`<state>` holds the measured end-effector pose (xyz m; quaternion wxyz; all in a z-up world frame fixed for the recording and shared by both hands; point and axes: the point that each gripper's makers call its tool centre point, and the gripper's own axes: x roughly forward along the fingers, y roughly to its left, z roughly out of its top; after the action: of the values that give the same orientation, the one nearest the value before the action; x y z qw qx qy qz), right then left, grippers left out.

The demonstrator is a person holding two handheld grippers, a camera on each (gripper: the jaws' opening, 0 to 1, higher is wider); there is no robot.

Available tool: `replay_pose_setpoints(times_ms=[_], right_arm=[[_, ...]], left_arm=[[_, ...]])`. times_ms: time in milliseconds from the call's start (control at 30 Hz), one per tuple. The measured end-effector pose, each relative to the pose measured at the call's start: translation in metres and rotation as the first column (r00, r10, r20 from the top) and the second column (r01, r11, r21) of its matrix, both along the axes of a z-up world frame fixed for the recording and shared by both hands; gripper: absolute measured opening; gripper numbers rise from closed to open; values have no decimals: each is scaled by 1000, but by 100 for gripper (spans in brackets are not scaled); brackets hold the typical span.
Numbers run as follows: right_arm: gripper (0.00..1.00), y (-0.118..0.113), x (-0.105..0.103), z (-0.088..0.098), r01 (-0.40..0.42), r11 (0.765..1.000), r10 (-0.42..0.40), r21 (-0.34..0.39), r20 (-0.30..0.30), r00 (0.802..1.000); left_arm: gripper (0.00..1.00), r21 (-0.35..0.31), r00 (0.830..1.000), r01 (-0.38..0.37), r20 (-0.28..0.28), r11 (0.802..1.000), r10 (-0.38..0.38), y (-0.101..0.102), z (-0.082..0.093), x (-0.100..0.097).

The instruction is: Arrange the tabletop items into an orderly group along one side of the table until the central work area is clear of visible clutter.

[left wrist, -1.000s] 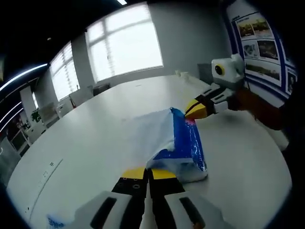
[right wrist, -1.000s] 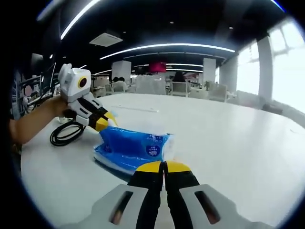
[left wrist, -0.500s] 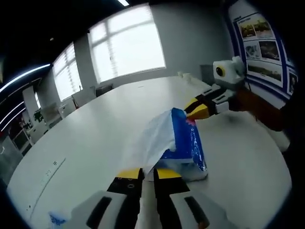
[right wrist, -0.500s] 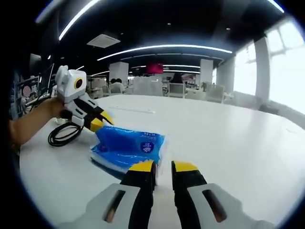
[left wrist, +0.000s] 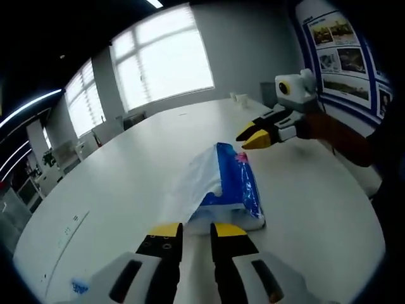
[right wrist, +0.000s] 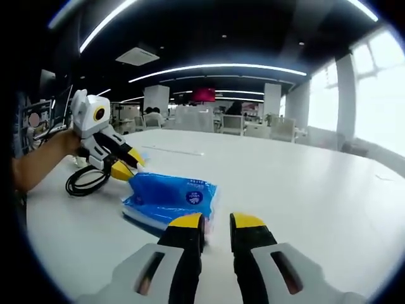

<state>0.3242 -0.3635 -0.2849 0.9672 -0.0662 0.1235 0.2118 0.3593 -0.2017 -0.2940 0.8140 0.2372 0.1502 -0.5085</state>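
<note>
A blue and white tissue pack [left wrist: 226, 189] lies flat on the white table [left wrist: 126, 171]. In the left gripper view my left gripper [left wrist: 196, 232] stands open just short of the pack's near end, nothing between its yellow tips. My right gripper [left wrist: 254, 134] reaches in from the right, open, hovering past the pack's far end. In the right gripper view the same pack [right wrist: 169, 196] lies left of centre. My right gripper [right wrist: 216, 223] is open beside its near corner, apart from it. The left gripper [right wrist: 124, 166] hovers open at the pack's far left end.
A coiled black cable [right wrist: 85, 180] lies on the table behind the left gripper. A small blue and white scrap [left wrist: 79, 286] sits near the table edge. Small white cups [left wrist: 239, 97] stand at the far end. Posters [left wrist: 338, 44] cover the right wall.
Both grippers were shut at the pack's ends one second ago and have opened. Both have drawn back a little, and the pack now rests on the table untouched.
</note>
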Motion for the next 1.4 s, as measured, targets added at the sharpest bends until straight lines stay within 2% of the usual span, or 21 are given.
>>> replay_pose_setpoints(times_ms=[267, 367, 533, 567, 667, 700, 733, 800, 933, 1033, 1167, 1400], right_arm=[[23, 10, -5, 9, -26, 999, 26, -39, 14, 1000], [32, 15, -7, 8, -38, 996, 39, -75, 9, 999], [46, 25, -11, 12, -64, 993, 67, -101, 19, 998], [49, 29, -13, 12, -76, 991, 79, -109, 19, 997], [67, 37, -17, 11, -100, 987, 104, -125, 22, 994], [72, 39, -19, 10, -103, 986, 107, -131, 20, 994], [76, 42, -20, 8, -107, 984, 110, -143, 13, 994], [78, 43, -21, 7, -113, 981, 116, -159, 7, 993], [82, 53, -27, 5, -145, 978, 146, -153, -5, 989], [82, 56, -28, 4, -155, 975, 157, -162, -4, 988], [84, 61, -30, 6, -167, 974, 169, -152, -4, 986], [85, 64, -32, 5, -161, 971, 161, -177, -12, 987]], left_arm=[[19, -47, 1000, -19, 13, 999, 20, 12, 16, -8], [28, -53, 1000, -20, 22, 998, 21, 15, 20, -13], [33, -55, 999, 1, 53, 998, 2, 16, 29, -25], [38, -59, 998, 6, 57, 998, -3, 15, 31, -28], [65, -52, 999, 7, 49, 999, -4, 15, 32, -35], [71, -46, 999, 5, 52, 999, -3, 15, 32, -37], [73, -28, 998, 8, 65, 1000, -6, 17, 32, -40], [76, -18, 998, 16, 68, 1000, -15, 18, 32, -44], [100, -9, 1000, 10, 27, 1000, -9, 20, 30, -57], [100, 14, 999, 7, 48, 1000, -7, 23, 32, -60], [100, -31, 999, 4, 45, 1000, -3, 24, 42, -66], [100, -44, 998, -13, 68, 999, 16, 33, 49, -74]])
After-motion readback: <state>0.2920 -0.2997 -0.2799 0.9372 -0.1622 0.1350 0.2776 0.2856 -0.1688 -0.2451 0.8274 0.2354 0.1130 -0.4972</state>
